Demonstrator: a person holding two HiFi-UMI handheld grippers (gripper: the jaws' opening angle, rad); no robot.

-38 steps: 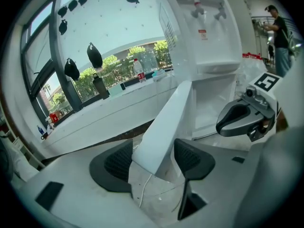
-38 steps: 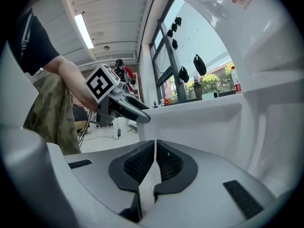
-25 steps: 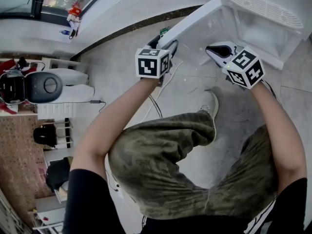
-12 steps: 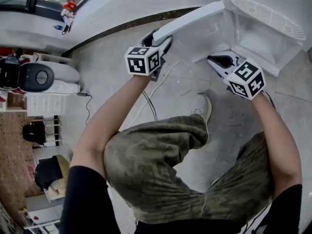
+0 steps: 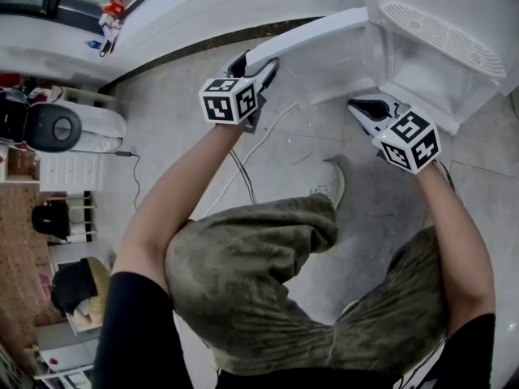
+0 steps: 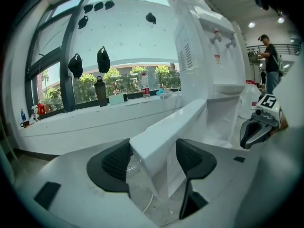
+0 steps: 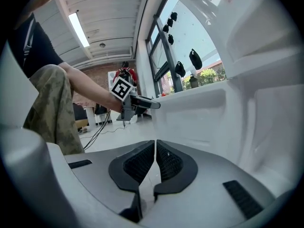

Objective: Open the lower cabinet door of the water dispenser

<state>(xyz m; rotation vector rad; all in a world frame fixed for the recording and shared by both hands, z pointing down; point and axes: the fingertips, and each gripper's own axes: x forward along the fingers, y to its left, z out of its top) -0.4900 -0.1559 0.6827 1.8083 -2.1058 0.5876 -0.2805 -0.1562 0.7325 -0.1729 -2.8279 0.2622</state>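
Cabinet door (image 5: 308, 35) stood open.
Jaws of the left hand-held gripper (image 6: 152, 160) had just been opening astride its free edge, likely the best hold on light, stiff, slick plastic; the right hand-held gripper (image 7: 156, 161) was clenched, empty.

The person wears a black short-sleeved top (image 5: 134, 331) and olive camouflage trousers (image 5: 268, 290), with what looks like a pale sneaker (image 5: 331, 186). Both the left gripper (image 5: 263, 63) and the right gripper (image 5: 355, 104) have white shells, black ridged pads (image 6: 116, 161) and a white cube (image 5: 227, 100) bearing black square markers.
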